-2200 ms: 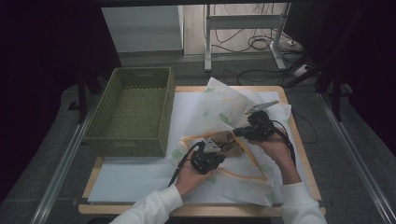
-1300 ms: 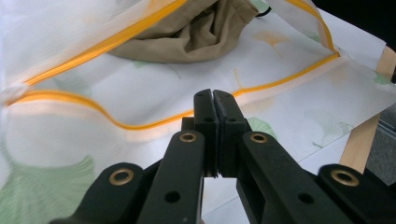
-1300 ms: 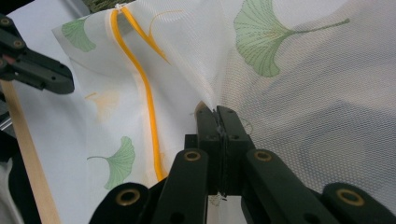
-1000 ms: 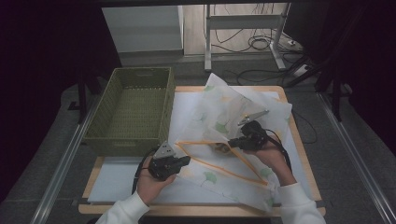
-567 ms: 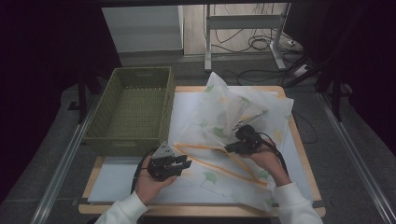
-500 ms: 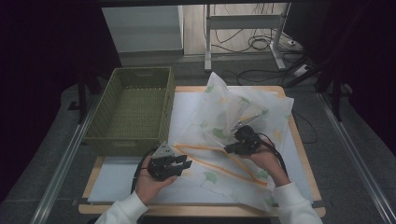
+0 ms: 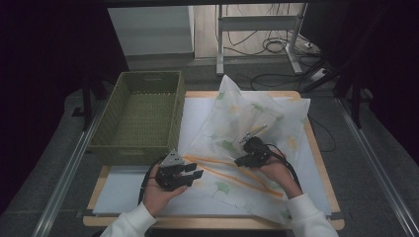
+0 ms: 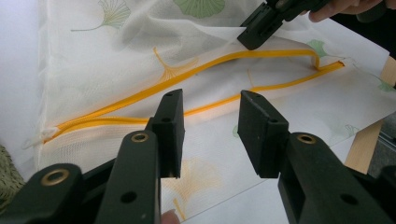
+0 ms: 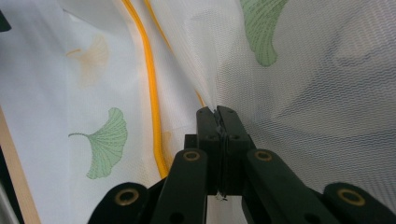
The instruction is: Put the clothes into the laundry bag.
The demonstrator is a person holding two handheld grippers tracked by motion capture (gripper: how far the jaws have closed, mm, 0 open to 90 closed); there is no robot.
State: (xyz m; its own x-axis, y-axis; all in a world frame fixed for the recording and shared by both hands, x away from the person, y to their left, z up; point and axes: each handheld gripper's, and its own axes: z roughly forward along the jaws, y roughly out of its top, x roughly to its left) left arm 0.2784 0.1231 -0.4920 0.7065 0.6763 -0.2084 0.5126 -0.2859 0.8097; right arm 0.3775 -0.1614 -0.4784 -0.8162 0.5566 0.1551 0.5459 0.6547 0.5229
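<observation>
A white mesh bag (image 7: 257,123) printed with ginkgo leaves lies crumpled on the table, an orange zip band (image 7: 232,177) running across its near part. My left gripper (image 7: 195,174) hovers at the bag's near left edge. Its jaws have just been opening, and in the left gripper view this gripper (image 8: 210,126) stands open with nothing between the pads, the orange band (image 8: 201,70) beyond them. My right gripper (image 7: 240,161) is shut on a pinch of the mesh (image 9: 280,84), which tents up from its tips (image 9: 216,112). The right gripper (image 8: 254,37) also appears far off in the left gripper view.
A green woven basket (image 7: 143,113) stands at the table's left back. A white sheet (image 7: 128,192) covers the wooden table (image 7: 316,148) under the bag. Cables and a metal stand's legs lie on the floor behind.
The left gripper left the bag's middle for its near left edge, then opened there. The right gripper sank a little toward the person with the mesh still pinched.
</observation>
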